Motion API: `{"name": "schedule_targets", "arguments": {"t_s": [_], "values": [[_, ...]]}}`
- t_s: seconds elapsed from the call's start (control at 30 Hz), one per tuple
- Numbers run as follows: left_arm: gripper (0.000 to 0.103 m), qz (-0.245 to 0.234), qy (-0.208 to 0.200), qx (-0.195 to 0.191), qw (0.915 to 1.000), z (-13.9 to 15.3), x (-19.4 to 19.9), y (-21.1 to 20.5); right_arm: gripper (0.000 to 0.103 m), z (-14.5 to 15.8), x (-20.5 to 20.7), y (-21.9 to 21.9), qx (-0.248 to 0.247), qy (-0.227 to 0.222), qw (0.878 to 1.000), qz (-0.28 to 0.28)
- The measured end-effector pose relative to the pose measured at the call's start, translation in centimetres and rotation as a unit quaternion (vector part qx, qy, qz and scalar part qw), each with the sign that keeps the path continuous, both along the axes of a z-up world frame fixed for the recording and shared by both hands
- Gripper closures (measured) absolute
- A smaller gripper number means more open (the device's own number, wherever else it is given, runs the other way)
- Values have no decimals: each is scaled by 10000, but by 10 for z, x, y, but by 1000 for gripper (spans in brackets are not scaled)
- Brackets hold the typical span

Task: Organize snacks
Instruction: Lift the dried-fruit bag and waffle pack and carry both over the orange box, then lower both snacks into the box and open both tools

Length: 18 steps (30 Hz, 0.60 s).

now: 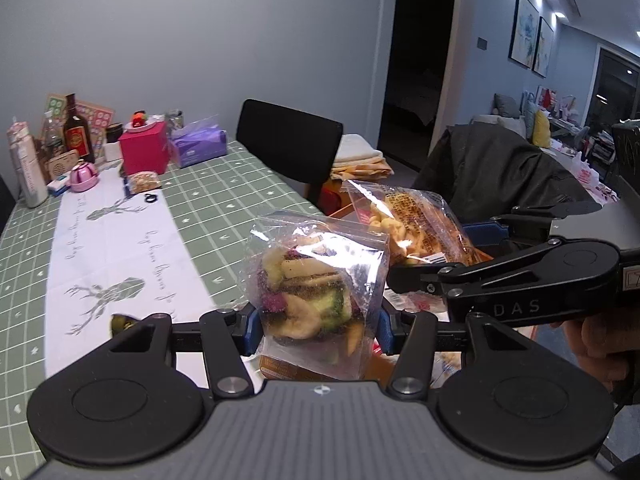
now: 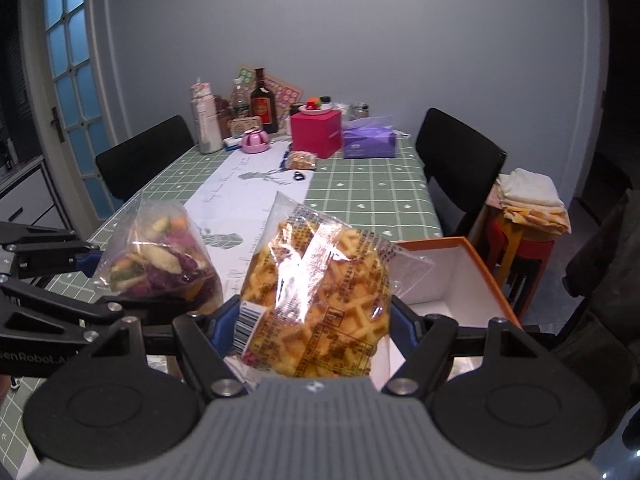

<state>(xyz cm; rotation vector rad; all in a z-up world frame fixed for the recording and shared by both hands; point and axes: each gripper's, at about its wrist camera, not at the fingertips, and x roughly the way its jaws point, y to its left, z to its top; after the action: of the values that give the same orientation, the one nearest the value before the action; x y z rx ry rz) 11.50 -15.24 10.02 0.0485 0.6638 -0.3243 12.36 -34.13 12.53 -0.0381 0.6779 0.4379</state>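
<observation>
Since both bags are thin, slippery film, keep your left gripper [image 1: 316, 330] clamped low on the veggie chip bag [image 1: 314, 280] and your right gripper [image 2: 312, 330] clamped across the waffle packet [image 2: 320, 288], both aloft beside the orange box [image 2: 480, 276]; squeeze gently, the contents look brittle

I count two held snack bags: one mixed vegetable-chip bag [image 1: 316, 292] frame centre, one waffle bag [image 2: 320, 300]. Far on the bench [image 2: 372, 196]: a third snack bag [image 2: 301, 160], one dark bottle [image 2: 264, 106], two black chairs [image 2: 460, 168].
</observation>
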Motion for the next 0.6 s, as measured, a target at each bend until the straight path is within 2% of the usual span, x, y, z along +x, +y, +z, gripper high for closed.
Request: {"name": "schedule_targets", "arguments": {"t_s": [0.3, 0.6], "values": [[43, -149, 195, -99, 9996, -19, 31, -42, 31, -20, 21, -44, -48, 281, 9981, -552], [43, -183, 413, 77, 9990, -50, 50, -68, 31, -54, 49, -67, -156, 718, 9935, -869]]}}
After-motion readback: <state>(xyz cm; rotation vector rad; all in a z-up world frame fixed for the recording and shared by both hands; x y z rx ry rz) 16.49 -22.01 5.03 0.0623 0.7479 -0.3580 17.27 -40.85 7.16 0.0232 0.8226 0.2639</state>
